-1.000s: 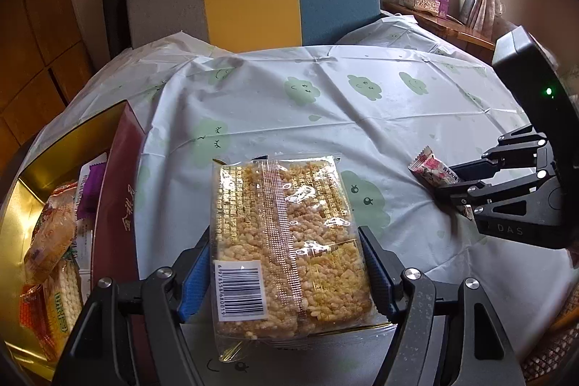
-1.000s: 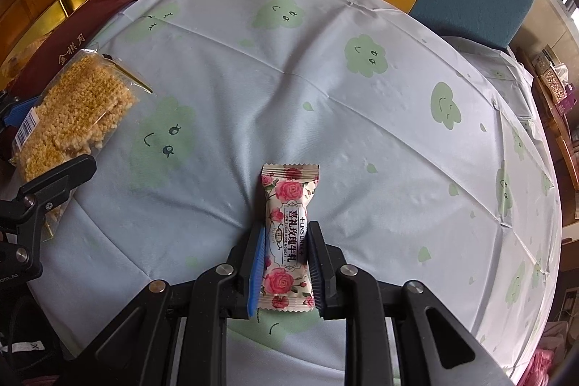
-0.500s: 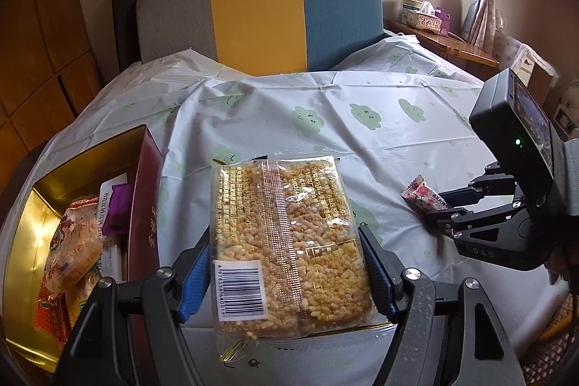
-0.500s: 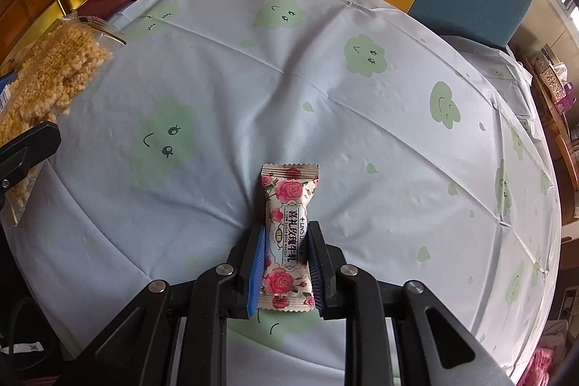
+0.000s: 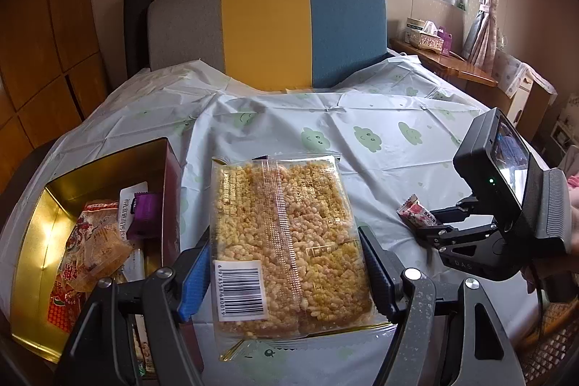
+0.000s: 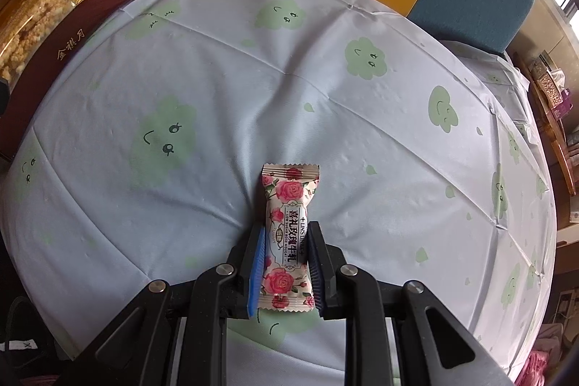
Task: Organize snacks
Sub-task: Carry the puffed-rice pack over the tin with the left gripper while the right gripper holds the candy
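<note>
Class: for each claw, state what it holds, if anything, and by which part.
Left claw grips the puffed-rice pack across its long sides, near the barcode end. Right claw pinches the rose nougat at its lower half.

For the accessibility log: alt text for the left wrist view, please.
The left gripper clamps a clear pack of puffed rice bars beside an open gold-lined box of snacks. At right, the right gripper holds a rose-print nougat over the cloud-print tablecloth.
</note>
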Tool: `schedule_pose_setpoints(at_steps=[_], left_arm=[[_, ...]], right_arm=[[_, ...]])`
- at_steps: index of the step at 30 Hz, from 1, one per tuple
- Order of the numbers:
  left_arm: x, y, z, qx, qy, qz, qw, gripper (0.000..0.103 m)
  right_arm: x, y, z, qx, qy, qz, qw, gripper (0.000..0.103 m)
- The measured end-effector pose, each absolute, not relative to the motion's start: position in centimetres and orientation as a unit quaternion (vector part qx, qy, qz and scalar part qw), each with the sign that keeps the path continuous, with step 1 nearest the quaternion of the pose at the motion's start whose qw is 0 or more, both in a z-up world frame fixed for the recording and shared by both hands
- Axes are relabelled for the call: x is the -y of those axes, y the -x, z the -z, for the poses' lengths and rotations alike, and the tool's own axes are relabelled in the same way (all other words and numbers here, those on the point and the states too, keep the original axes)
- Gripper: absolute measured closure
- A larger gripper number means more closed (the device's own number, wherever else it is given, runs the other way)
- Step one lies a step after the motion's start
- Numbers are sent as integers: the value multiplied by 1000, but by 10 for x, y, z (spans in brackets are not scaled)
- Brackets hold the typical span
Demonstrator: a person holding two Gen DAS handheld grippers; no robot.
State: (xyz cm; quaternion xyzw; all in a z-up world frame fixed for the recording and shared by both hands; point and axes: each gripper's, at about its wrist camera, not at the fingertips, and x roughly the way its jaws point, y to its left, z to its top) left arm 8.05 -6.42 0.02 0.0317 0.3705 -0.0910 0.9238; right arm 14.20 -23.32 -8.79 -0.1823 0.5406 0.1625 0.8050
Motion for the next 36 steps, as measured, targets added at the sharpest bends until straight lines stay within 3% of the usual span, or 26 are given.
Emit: schedule_pose_setpoints(at_steps=[20,36], left_arm=[[29,-68,-34,-342,1,72,937,29],[-87,-54,-43,-327,58,-55,942,29]], right_arm=[[232,-139,87,-537,195,-163,804,80],[231,-138,87,-535,201,-163,804,80]])
